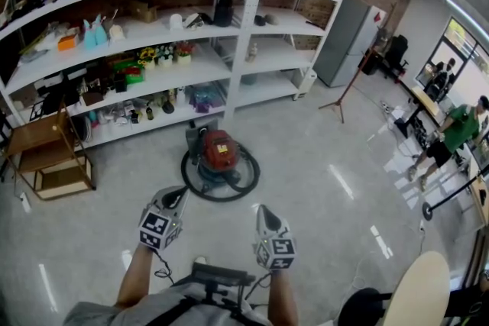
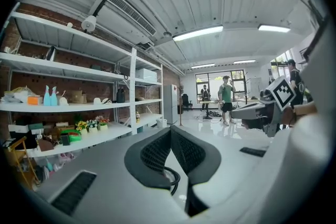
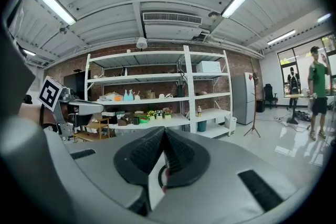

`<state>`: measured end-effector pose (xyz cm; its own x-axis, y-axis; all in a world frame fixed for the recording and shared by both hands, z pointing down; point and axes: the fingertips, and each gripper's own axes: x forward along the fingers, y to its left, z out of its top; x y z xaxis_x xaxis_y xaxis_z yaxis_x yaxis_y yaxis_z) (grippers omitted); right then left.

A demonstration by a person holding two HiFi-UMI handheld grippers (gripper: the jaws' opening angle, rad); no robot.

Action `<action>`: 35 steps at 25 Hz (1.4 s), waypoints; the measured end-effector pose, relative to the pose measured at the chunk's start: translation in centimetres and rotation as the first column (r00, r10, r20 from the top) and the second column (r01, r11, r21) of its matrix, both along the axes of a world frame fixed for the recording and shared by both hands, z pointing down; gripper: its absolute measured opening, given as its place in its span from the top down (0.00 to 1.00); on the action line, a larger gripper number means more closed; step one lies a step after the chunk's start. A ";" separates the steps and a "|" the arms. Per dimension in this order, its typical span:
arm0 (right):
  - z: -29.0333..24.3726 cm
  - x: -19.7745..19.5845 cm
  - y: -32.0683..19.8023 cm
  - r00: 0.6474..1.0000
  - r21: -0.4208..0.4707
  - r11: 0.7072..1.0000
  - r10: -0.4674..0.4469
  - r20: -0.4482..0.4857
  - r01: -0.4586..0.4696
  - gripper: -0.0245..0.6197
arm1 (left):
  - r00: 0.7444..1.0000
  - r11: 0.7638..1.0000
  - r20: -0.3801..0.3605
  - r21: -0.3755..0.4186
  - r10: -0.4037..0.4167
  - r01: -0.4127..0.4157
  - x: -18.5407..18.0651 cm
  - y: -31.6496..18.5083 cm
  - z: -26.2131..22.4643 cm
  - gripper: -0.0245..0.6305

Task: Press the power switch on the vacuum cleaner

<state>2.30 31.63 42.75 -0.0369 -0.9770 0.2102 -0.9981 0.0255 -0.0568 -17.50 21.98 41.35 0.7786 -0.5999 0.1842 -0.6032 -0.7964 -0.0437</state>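
Note:
The vacuum cleaner [image 1: 218, 151] is a red canister on a dark base. It stands on the glossy floor in front of the shelves, with its black hose [image 1: 248, 178] coiled round it. My left gripper [image 1: 180, 194] and right gripper [image 1: 261, 208] hang in the air side by side, short of the vacuum and pointing towards it, touching nothing. In the left gripper view, my left gripper [image 2: 170, 129] has its jaws meeting at the tips; a loop of black hose [image 2: 172, 180] shows through the gap below. My right gripper [image 3: 164, 130] is likewise shut and empty. I cannot make out the power switch.
A white shelving unit [image 1: 246, 27] full of small items runs behind the vacuum. A wooden cart [image 1: 47, 156] stands at the left, with a grey fridge [image 1: 348, 38] and a tripod [image 1: 341, 99] at the back right. People [image 1: 455, 130] stand far right, and a beige chair back [image 1: 416, 290] is near my right side.

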 end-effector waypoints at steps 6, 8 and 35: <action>-1.7 0.7 -4.5 1.000 0.010 1.000 0.005 -0.007 -0.005 0.94 | 1.000 1.000 0.006 0.003 0.011 -0.011 1.1 -4.5 -0.5 0.95; -1.7 0.9 -6.0 1.000 0.012 1.000 0.005 -0.016 -0.005 0.94 | 1.000 1.000 0.001 0.003 0.015 -0.015 1.3 -5.8 -0.5 0.95; -0.1 3.2 -19.9 0.999 0.002 0.999 -0.036 -0.026 0.036 0.94 | 0.999 0.999 -0.011 -0.004 -0.045 0.045 2.7 -18.7 1.0 0.95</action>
